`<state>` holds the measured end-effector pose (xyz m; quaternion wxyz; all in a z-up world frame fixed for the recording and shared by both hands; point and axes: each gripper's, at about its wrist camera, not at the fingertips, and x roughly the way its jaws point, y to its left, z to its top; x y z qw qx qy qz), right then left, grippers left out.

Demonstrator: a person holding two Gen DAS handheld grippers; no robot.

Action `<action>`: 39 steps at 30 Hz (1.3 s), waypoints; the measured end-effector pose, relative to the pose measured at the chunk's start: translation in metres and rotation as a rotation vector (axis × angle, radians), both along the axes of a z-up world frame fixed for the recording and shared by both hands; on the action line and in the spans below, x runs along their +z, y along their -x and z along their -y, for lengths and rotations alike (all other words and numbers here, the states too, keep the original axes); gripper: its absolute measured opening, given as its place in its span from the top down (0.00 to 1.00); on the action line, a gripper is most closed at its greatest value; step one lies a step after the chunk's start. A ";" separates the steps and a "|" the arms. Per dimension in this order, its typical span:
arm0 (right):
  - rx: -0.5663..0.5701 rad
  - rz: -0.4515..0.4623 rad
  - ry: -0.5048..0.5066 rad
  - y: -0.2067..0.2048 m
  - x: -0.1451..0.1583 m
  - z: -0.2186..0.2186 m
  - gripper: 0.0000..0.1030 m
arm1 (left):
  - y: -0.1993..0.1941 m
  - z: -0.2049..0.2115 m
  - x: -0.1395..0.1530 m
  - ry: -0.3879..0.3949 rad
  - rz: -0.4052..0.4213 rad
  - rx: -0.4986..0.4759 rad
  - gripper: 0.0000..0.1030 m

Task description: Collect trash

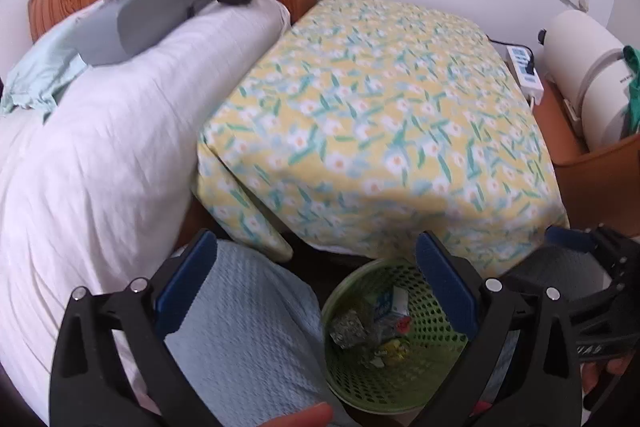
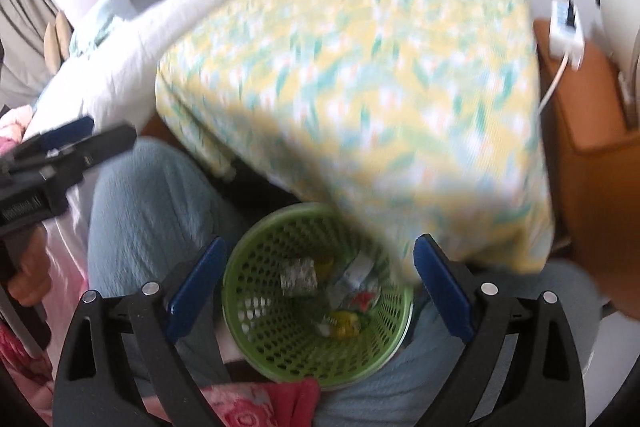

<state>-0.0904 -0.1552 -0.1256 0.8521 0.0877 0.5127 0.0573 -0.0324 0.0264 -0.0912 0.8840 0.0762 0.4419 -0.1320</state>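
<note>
A green perforated trash basket [image 1: 404,379] stands low between the person's knees, also in the right wrist view [image 2: 272,347]. It holds several pieces of trash: a small white and blue carton [image 1: 390,305], a grey crumpled wrapper [image 1: 348,325], and yellow and red scraps [image 2: 346,323]. My left gripper [image 1: 316,283] is open and empty above the basket's left side. My right gripper [image 2: 318,281] is open and empty directly above the basket. The right gripper also shows at the right edge of the left wrist view [image 1: 592,267]; the left one shows in the right wrist view [image 2: 72,143].
A yellow floral cushion [image 1: 380,115] lies beyond the basket. A white pillow [image 1: 120,147] with a grey device and hose [image 1: 152,7] is on the left. A wooden bedside stand [image 1: 592,163] with a white appliance [image 1: 588,67] and power strip [image 1: 524,71] is on the right.
</note>
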 end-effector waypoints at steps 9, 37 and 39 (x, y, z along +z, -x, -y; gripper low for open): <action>-0.016 0.206 0.092 -0.062 0.085 -0.003 0.02 | -0.034 -0.023 0.069 0.049 0.156 0.121 0.08; -0.046 0.377 0.034 -0.085 0.163 -0.033 0.02 | -0.038 -0.055 0.127 0.043 0.271 0.354 0.08; -0.048 0.376 0.042 -0.083 0.160 -0.032 0.02 | -0.037 -0.053 0.126 0.042 0.268 0.349 0.08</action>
